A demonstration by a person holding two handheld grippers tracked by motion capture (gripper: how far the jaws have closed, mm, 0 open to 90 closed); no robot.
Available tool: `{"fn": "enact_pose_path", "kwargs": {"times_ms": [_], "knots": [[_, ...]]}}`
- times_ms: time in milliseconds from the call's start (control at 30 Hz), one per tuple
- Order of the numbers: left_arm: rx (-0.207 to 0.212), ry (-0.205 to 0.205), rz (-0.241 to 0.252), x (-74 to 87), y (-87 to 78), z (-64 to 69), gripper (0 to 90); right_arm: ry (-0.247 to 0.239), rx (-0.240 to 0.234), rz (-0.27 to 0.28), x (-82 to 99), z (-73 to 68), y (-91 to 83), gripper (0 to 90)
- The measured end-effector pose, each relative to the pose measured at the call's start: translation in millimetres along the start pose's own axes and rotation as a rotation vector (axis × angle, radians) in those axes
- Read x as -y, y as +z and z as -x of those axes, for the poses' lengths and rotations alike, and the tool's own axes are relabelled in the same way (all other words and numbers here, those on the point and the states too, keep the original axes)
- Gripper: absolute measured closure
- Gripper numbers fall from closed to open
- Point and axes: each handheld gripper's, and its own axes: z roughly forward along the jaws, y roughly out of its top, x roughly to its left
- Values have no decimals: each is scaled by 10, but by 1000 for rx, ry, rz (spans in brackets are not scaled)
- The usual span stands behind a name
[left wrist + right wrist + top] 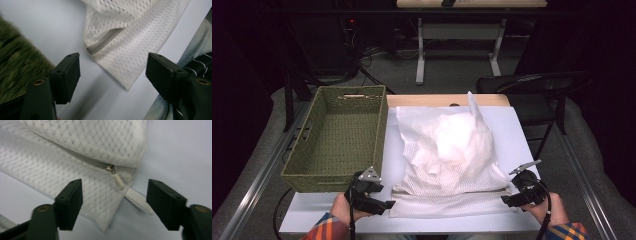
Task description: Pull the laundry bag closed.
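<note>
A white mesh laundry bag [447, 170] lies flat on the pale table [517, 130], bulging with white cloth inside. Its grey zipper [105, 41] runs along the near edge, and the zipper pull [117, 180] sits at the right corner. My left gripper [384, 205] is open at the bag's near left corner [125, 75], which lies between the jaws untouched. My right gripper [507, 200] is open at the near right corner [105, 220], its pads clear of the mesh. A white tag [140, 202] sticks out beneath that corner.
A green woven basket [337, 140] stands empty on the left of the table, close beside my left gripper. A dark folding chair [532, 85] stands behind the table's far right. Metal rails run along both sides of the table.
</note>
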Motion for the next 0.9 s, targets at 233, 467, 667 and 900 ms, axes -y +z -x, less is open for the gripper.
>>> {"fn": "enact_pose_path", "kwargs": {"times_ms": [233,467,667,900], "knots": [[-83,-21,-6,143,-256,-95,185,36,16,30,89,107,-107,137],[-160,-88,5,350,-510,-240,154,54,29,22,124,152,-142,71],[-213,-158,-1,557,-637,-363,144,78,45,25,166,206,-160,20],[-270,-249,43,772,-632,-455,107,108,74,48,217,260,-175,0]]}}
